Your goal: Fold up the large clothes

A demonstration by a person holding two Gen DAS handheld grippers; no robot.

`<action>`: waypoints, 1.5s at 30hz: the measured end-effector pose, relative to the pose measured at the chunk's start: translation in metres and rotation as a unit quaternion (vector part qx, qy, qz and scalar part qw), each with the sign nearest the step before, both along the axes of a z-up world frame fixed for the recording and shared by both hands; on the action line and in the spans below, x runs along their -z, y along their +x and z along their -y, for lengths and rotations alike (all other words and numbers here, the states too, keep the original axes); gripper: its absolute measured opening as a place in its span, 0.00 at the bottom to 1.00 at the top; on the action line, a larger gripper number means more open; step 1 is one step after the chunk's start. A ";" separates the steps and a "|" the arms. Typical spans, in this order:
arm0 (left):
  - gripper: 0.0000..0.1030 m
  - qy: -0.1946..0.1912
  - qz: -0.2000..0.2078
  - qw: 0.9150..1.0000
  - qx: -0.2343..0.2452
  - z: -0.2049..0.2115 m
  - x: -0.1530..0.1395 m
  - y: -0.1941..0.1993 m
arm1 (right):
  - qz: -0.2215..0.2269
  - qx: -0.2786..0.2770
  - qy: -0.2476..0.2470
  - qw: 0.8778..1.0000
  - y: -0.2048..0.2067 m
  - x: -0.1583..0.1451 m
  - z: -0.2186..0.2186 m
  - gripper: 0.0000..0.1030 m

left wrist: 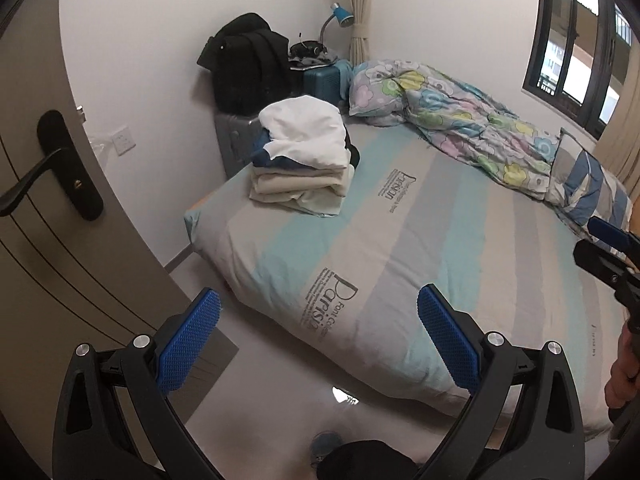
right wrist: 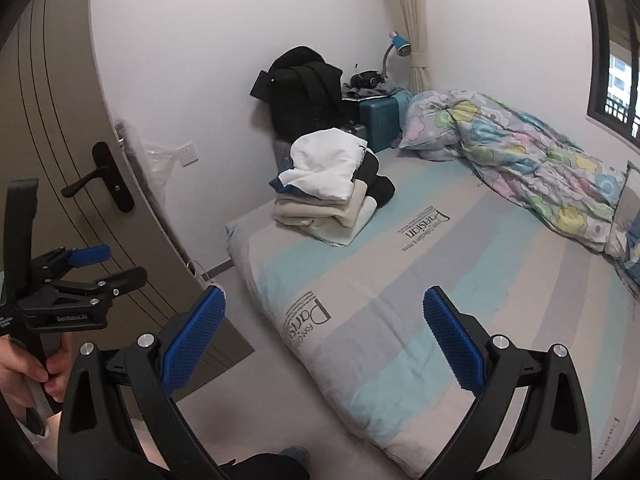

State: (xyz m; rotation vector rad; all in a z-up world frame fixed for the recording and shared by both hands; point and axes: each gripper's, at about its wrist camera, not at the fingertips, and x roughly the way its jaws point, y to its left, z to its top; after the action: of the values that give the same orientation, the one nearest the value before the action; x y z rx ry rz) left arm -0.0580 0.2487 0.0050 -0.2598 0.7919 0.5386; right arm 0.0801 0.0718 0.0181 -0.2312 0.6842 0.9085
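Nearest us, our left tool point(left wrist: 318, 334) hangs above the bed's foot corner with its blue pads spread wide and nothing between them. Our right tool point(right wrist: 322, 338) is held the same way, pads apart and empty, just beside the left one, over the edge of the striped bed point(left wrist: 460, 240).

Going left to right, we see a brown door point(left wrist: 60, 240) with a black handle point(left wrist: 40, 176) standing beside the white wall. Next comes the stack of folded clothes point(left wrist: 300, 156), which sits on the bed's far left corner, cream pieces at the bottom, something dark blue in the middle and a white piece on top. Behind the stack, black bags point(left wrist: 248, 64) rest on a grey suitcase next to a teal case point(left wrist: 322, 82), with a blue lamp point(left wrist: 340, 16) above. Farther right, a flowered quilt point(left wrist: 460, 120) lies crumpled along the bed's far side under the window point(left wrist: 576, 40).
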 end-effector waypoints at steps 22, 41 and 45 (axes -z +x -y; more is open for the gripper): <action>0.94 0.008 -0.016 1.000 -0.007 -0.009 0.006 0.013 | -0.002 0.002 -0.002 1.000 0.000 -0.006 -0.010 0.93; 0.94 0.005 -0.016 1.000 -0.004 -0.001 0.005 0.013 | -0.001 0.012 0.000 1.000 0.009 -0.001 -0.021 0.93; 0.94 0.005 -0.016 1.000 -0.002 -0.001 0.004 0.015 | -0.001 0.012 0.002 1.000 0.009 -0.001 -0.021 0.93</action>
State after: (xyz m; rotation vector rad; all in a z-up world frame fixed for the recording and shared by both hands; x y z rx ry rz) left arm -0.0432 0.2495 0.0006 -0.2437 0.8194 0.5522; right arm 0.0893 0.0932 0.0192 -0.2180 0.6856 0.8863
